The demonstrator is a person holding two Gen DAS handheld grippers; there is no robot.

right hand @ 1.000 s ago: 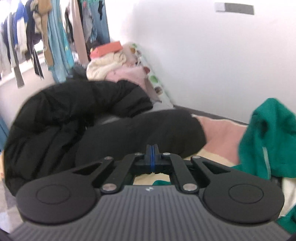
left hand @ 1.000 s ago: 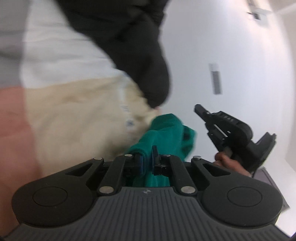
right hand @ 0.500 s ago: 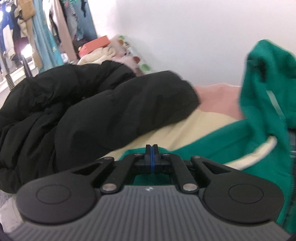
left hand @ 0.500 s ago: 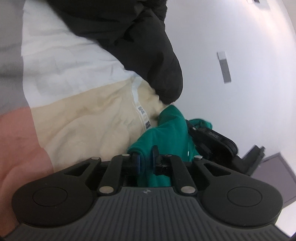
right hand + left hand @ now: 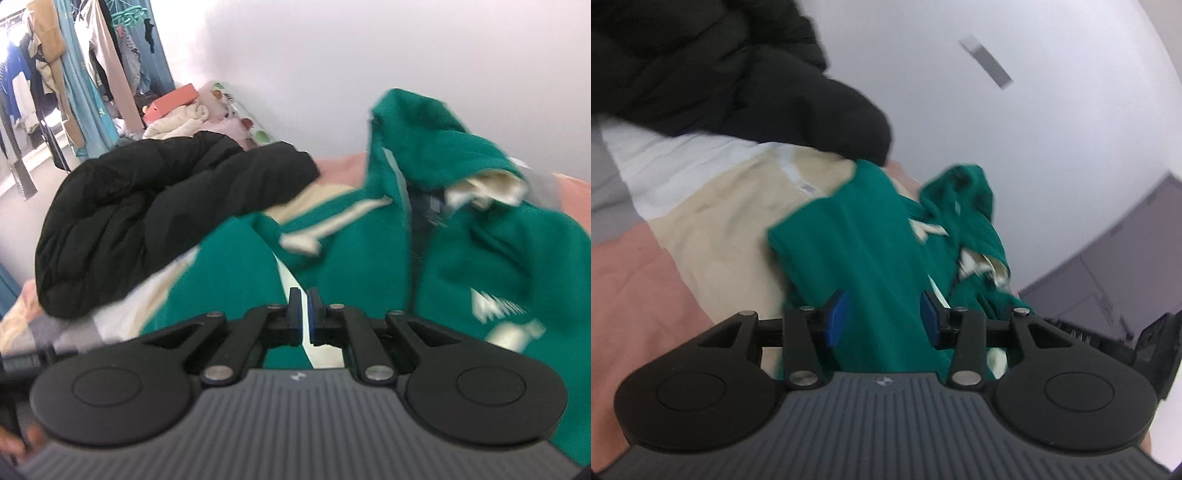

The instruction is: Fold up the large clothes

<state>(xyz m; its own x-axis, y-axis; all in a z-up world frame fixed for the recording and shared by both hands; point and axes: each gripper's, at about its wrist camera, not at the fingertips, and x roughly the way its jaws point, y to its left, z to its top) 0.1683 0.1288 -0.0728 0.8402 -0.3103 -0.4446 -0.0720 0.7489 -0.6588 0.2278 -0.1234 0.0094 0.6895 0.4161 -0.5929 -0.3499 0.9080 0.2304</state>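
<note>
A green hoodie point(image 5: 871, 236) with cream lining and white lettering lies spread on the bed, its hood point(image 5: 413, 133) raised toward the wall. My left gripper point(image 5: 882, 317) hovers just above it. Its jaws are opening, the blue pads point(image 5: 836, 317) stand apart, and green cloth shows between them without being pressed. My right gripper point(image 5: 304, 314) is shut over the hoodie's point(image 5: 369, 266) front, with a white stripe running under its tips. Whether any cloth is pinched there I cannot tell.
A bulky black puffer jacket point(image 5: 147, 210) lies on the bed left of the hoodie, also in the left wrist view point(image 5: 738, 85). The bedding point(image 5: 713, 229) is cream, white and pink. Clothes hang on a rack point(image 5: 74, 74) at far left, and a white wall point(image 5: 332, 55) is behind.
The left gripper has let go of the green hoodie, opened, risen and rolled. The right gripper swept sideways from the black jacket to over the hoodie, which now lies more spread out.
</note>
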